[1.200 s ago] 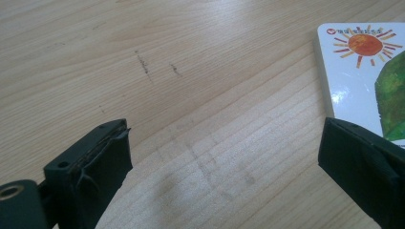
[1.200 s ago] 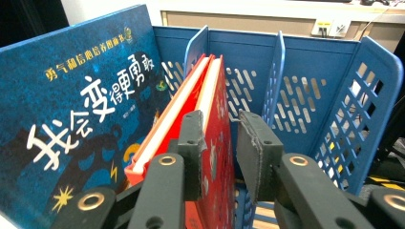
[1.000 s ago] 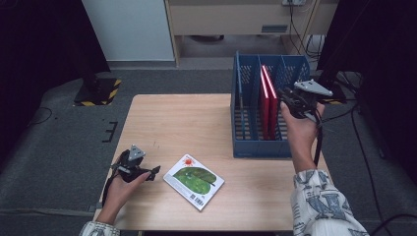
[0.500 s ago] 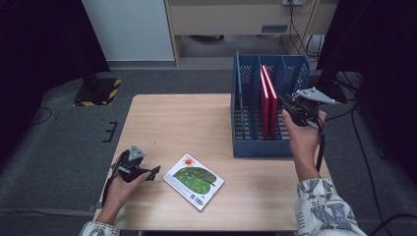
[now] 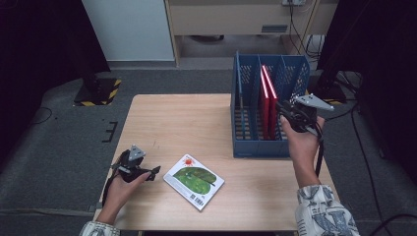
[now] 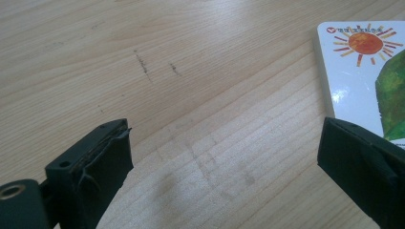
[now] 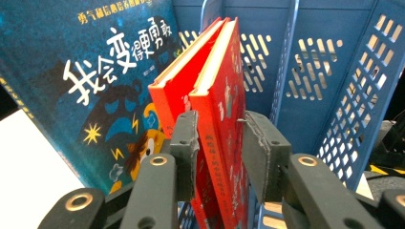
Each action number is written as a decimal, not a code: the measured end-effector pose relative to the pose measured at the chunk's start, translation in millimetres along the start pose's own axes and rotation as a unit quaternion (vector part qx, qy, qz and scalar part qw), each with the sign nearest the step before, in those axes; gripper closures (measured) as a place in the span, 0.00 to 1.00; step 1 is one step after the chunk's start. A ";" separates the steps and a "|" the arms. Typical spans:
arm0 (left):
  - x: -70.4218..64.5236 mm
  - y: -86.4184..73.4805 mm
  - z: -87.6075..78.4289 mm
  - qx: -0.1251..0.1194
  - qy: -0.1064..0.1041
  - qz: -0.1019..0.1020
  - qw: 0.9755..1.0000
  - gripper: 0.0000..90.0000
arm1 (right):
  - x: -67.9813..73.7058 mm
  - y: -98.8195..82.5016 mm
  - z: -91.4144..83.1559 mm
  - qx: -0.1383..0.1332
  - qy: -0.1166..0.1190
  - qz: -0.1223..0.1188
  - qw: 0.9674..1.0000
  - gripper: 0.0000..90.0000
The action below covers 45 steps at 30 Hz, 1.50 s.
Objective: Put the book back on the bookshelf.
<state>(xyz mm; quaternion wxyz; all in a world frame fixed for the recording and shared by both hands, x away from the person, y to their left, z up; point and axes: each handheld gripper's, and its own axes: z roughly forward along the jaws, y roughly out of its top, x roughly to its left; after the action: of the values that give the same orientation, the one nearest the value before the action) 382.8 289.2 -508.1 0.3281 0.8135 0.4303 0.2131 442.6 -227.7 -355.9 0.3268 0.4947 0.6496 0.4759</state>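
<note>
Black jaws of the right gripper stand either side of a red book in the blue rack, its spine edge between them. The left pad looks to be against the cover, while a sliver of gap shows at the right pad; the jaws have just been opening a little. A second red book leans against the first on its left. Beside those stands a dark blue book with white and yellow Chinese characters on the cover, a cartoon face, a yellow star and lightning marks below them. In the high view the right gripper sits at the rack's right side, level with the two red books standing upright in a middle compartment.

The left gripper has its jaws wide apart with nothing between them, just bare wood of the table, which bears a few dark scuff marks. Its right jaw overlaps the corner of a picture book whose white cover shows an orange sun, a green shape and a small red mark with tiny writing too fine to read. From above, the left gripper rests low near the table's front left, just beside the picture book, which lies flat and askew with a barcode at its near corner.
</note>
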 end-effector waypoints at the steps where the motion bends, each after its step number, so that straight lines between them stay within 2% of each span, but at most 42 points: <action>1: 0.0 0.0 -0.1 0.000 0.000 0.000 1.000 0.04 | 0.5 -0.5 0.3 0.000 0.001 0.001 1.000 0.73; 8: 0.0 0.0 -0.1 0.000 0.000 0.000 1.000 0.04 | 3.3 -5.1 0.7 0.004 0.007 0.000 1.000 0.68; 22: -0.2 -0.1 0.3 -0.001 0.000 0.000 1.000 0.04 | 8.1 -13.0 -0.9 0.013 0.019 -0.002 1.000 0.52; 27: -0.4 -0.1 0.2 -0.001 -0.001 0.001 1.000 0.04 | 10.0 -17.1 -2.9 0.011 0.028 0.002 1.000 0.50; 45: -2.9 0.5 0.7 0.000 -0.004 0.007 1.000 0.05 | 28.5 -39.0 -11.1 0.023 0.056 -0.018 0.998 0.40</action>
<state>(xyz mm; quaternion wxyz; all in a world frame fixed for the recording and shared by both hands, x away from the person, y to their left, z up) 382.0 286.3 -508.5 0.3282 0.8176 0.4232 0.2117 411.3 -206.0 -387.6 0.2864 0.4631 0.6864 0.4820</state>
